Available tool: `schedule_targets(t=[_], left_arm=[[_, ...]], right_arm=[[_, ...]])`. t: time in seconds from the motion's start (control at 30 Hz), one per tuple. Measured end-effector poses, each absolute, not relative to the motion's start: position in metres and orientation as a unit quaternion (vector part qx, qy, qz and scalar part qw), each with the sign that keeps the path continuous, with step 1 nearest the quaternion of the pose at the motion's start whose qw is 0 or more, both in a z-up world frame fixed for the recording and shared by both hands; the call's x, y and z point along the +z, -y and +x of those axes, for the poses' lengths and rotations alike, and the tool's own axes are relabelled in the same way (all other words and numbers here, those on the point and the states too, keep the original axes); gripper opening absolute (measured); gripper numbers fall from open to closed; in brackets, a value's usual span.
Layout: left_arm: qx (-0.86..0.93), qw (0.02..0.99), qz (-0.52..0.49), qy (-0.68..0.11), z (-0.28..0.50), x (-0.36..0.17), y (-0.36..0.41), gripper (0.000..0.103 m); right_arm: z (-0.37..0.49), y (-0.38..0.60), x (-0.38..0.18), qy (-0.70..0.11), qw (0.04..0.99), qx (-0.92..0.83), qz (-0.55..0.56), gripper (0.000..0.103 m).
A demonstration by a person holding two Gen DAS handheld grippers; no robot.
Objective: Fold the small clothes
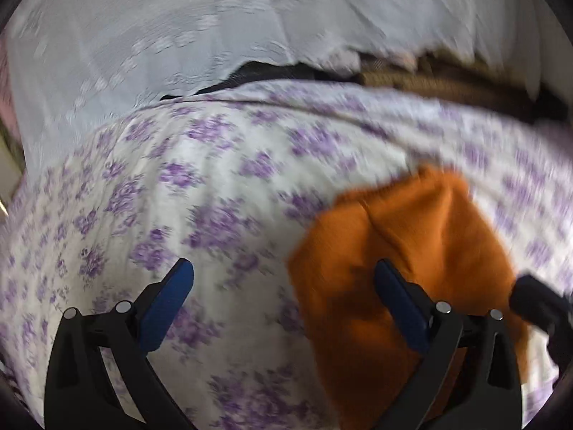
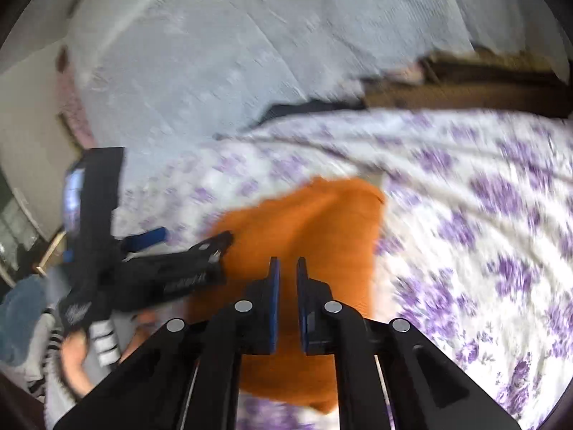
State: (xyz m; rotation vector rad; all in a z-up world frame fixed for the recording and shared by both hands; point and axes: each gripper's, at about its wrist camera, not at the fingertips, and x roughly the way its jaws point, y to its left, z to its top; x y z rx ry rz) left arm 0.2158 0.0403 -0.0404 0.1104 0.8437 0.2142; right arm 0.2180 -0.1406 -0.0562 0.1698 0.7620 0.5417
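The orange garment [image 2: 308, 236] lies folded on the bed's floral sheet [image 2: 483, 193], open sheet stretching right and left of it to the far edge, where a white cover [image 1: 179, 36] hangs, while the left claw [image 1: 283, 279] hovers spread and the right claw [image 2: 287, 265] pressed together, empty.
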Motion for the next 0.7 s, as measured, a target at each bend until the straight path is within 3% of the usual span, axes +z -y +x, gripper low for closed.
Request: schedule_targets(t=[0.13, 0.27, 0.4, 0.47, 0.6, 0.7], left_arm=[[0.15, 0.903, 0.102, -0.388, 0.213, -0.07, -0.026, 0.099], [0.137, 0.906, 0.075, -0.394, 0.205, -0.063, -0.038, 0.099], [0.109, 0.917, 0.025, -0.382, 0.183, -0.043, -0.042, 0.099], [0.095, 0.924, 0.029, -0.368, 0.174, -0.035, -0.034, 0.099], [0.075, 0.913, 0.073, -0.394, 0.182, -0.059, -0.01, 0.099], [0.076, 0.917, 0.07, -0.387, 0.182, -0.065, -0.009, 0.099]], right_arm=[[0.217, 0.138, -0.092, -0.388, 0.883, 0.248, 0.089, 0.0], [0.21, 0.139, -0.091, -0.38, 0.887, 0.246, 0.086, 0.0], [0.211, 0.163, -0.082, -0.375, 0.875, 0.26, 0.161, 0.0], [0.219, 0.171, -0.076, -0.367, 0.876, 0.256, 0.181, 0.005], [0.235, 0.165, -0.072, -0.383, 0.863, 0.268, 0.191, 0.005], [0.259, 0.153, -0.076, -0.396, 0.865, 0.255, 0.171, 0.0]])
